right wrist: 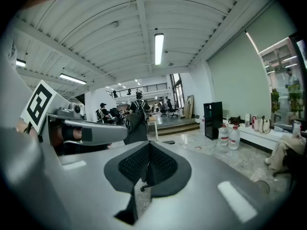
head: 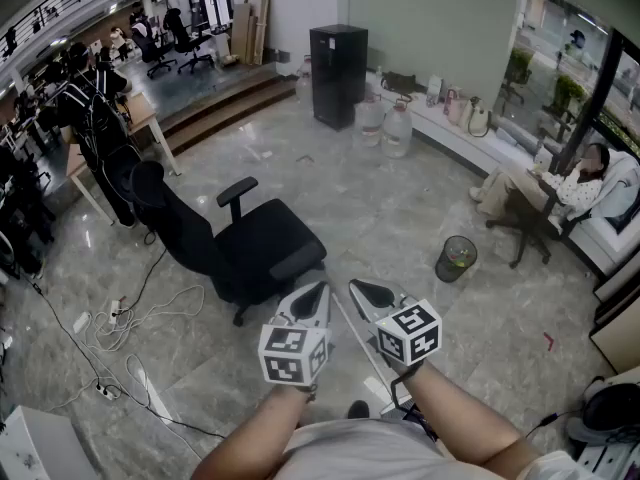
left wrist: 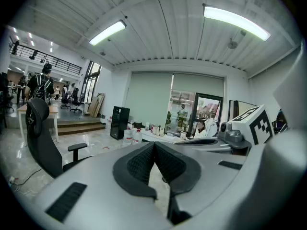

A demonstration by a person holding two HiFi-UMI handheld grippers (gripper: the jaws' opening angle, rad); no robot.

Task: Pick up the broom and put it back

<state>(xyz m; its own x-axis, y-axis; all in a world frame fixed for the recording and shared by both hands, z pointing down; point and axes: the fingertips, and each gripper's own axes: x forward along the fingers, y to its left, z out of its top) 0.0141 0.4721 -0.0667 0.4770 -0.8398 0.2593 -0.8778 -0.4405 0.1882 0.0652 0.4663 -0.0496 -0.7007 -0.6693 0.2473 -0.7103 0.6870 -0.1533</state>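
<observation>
In the head view both grippers are held side by side in front of me, pointing forward over the grey stone floor. The left gripper [head: 318,288] [left wrist: 154,143] is shut, its dark pads meeting at the tip with nothing between them. Close beside it, the right gripper [head: 356,286] [right wrist: 148,143] is also shut and empty. A thin pale rod [head: 350,330] runs along the floor below the gap between them, toward my feet; I cannot tell whether it is the broom's handle. Neither gripper view shows a broom.
A black office chair [head: 250,248] stands just ahead on the left. A small waste bin [head: 456,258] is ahead on the right, and beyond it a person sits [head: 560,183]. Cables [head: 130,318] lie at left. At the back stand a black cabinet [head: 338,63] and water bottles [head: 385,126].
</observation>
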